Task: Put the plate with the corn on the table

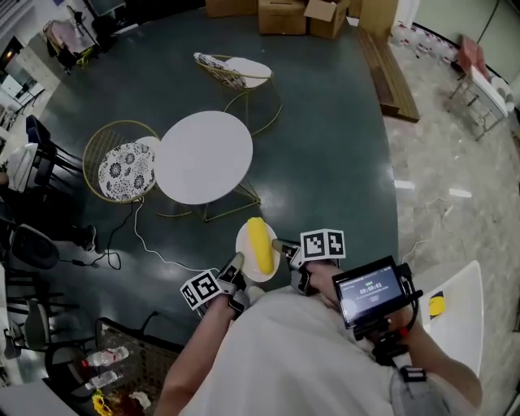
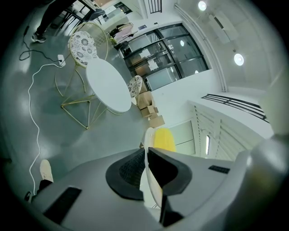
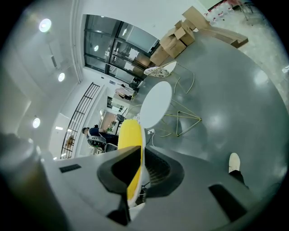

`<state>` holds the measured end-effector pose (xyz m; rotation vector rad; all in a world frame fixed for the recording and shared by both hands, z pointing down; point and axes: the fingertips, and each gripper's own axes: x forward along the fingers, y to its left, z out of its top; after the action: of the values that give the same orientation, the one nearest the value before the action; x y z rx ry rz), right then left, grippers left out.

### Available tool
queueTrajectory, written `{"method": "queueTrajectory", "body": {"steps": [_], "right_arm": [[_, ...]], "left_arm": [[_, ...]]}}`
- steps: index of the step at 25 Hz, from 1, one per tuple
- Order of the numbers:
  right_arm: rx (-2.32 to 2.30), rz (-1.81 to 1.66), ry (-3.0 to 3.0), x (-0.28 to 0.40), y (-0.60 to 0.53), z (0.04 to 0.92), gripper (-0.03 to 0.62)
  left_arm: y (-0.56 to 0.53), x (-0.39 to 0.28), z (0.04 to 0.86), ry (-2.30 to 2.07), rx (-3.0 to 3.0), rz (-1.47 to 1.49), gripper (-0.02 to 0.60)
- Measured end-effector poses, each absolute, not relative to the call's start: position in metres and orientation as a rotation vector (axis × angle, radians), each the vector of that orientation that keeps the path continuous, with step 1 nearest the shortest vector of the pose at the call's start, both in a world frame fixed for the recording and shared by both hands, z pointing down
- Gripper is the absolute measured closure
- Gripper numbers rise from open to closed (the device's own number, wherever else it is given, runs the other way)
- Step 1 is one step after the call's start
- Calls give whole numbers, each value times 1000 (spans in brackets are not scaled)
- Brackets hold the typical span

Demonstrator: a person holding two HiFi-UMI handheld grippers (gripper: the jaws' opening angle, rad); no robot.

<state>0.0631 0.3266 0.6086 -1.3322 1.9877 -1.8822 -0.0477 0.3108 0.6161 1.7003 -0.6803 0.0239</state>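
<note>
Left hand-held gripper [image 1: 236, 266] pinches plate [image 1: 244, 237] rim. Corn [image 1: 260, 244] lies lengthwise on plate. Plate held in air over dark floor [image 1: 325, 146], near side of round white counter [image 1: 203, 156]. Right hand-held gripper [image 1: 283, 247] pinches opposite rim.

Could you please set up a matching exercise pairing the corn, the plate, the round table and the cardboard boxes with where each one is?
Things:
1. corn
2. plate
3. round table
4. cardboard boxes

Places:
A. on the floor, farthest from the person
B. standing between two chairs
C. clamped between the left gripper and the right gripper
D. lying on the plate

Pairs: 1-D, 2-C, 3-B, 4-A
</note>
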Motion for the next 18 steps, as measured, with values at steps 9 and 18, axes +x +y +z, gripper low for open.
{"method": "queueTrajectory", "body": {"steps": [9,18], "right_arm": [[-1272,-1899,2062,101,325,607,560],[-1225,-1910,2109,107,334,602,560]], "left_arm": [[315,-10,614,-738,1684,-2,557],[330,-6,611,-782,1670,-36,557]]}}
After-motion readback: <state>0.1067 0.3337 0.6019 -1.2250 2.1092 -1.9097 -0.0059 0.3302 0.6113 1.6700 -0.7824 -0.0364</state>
